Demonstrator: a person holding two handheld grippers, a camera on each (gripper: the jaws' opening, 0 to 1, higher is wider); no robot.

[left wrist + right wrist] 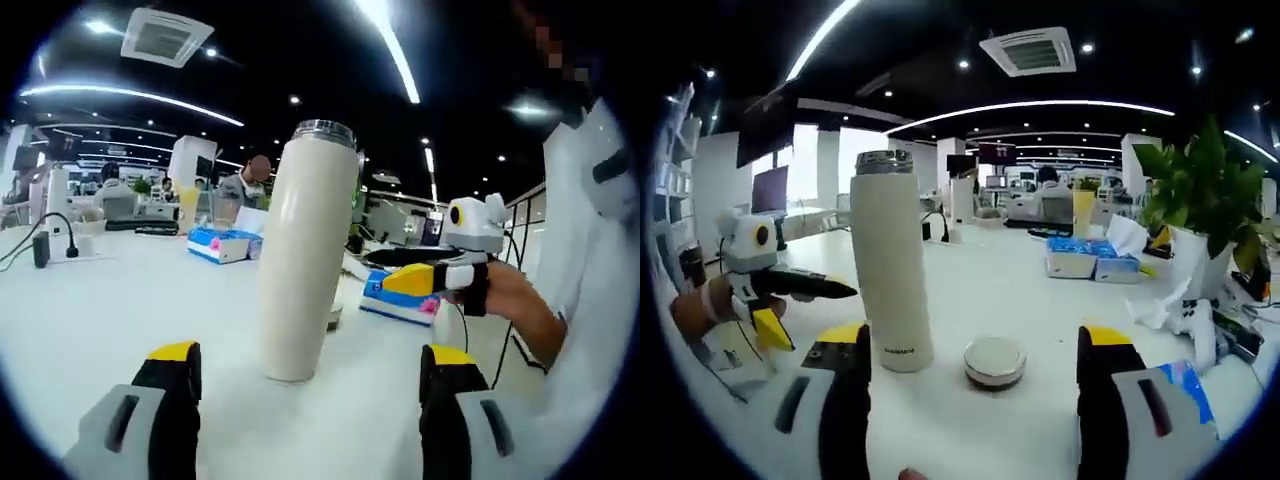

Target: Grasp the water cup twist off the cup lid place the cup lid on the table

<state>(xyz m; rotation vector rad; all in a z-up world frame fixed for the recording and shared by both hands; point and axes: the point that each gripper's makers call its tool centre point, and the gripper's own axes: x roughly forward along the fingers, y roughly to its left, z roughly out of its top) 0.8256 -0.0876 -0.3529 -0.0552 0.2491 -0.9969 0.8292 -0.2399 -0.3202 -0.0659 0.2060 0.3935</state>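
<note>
Though standing upright on the white table [970,290], water cup [890,262] already shows a bare metal rim at the mouth, with cup lid [995,361] resting flat on the table just beside its base, apart from it. Judged from that, twisting off looks done and the lid looks placed; what remains is likely a clean retreat. Seen from the left gripper view, same cup [305,250] upright and central, open steel mouth at top, with a sliver of something at its foot that may be the lid. Left gripper [310,400] with jaws spread wide on either side of the cup's base, gripping nothing. Right gripper [970,390] likewise wide open and empty, cup near its left jaw, lid between the jaws but farther off. To finish well: draw both back straight along their own line, keeping jaws spread, so no jaw clips the tall, tip-prone cup or nudges the lid. Farther out, blue tissue box [1085,258] well beyond the cup, green plant [1195,195] off to one side, and office desks with a seated person in the background.
</note>
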